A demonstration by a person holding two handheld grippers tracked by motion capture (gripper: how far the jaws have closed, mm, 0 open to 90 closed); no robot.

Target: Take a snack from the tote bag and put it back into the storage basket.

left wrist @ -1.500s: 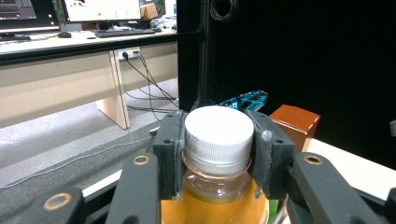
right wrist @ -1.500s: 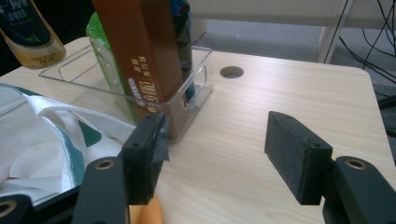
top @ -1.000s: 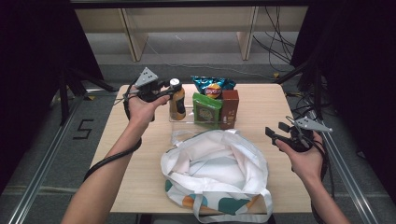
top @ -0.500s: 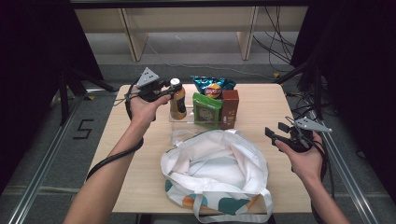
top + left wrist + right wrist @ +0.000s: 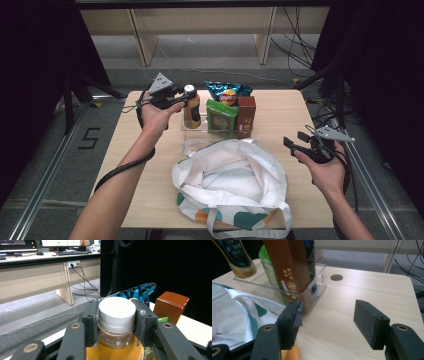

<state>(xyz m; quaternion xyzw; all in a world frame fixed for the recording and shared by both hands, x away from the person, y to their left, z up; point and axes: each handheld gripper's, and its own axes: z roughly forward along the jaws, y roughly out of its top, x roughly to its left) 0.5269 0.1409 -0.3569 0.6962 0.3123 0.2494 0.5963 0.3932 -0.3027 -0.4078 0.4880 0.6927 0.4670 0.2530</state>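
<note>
Just behind the white cloth bag (image 5: 232, 187), the left gripper (image 5: 186, 98) squeezes the white-capped amber bottle's (image 5: 192, 110) neck to lift it, while the right gripper (image 5: 295, 146) waits wide open.

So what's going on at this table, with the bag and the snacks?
A person holds a pair of tongs in each hand. The left tongs are clamped around the neck of a bottle of amber liquid, which stands in a clear tray beside a green pouch, a brown box and a chip bag. The right tongs wait open and hold nothing, at the table's right side. An open white tote bag lies in front.
</note>
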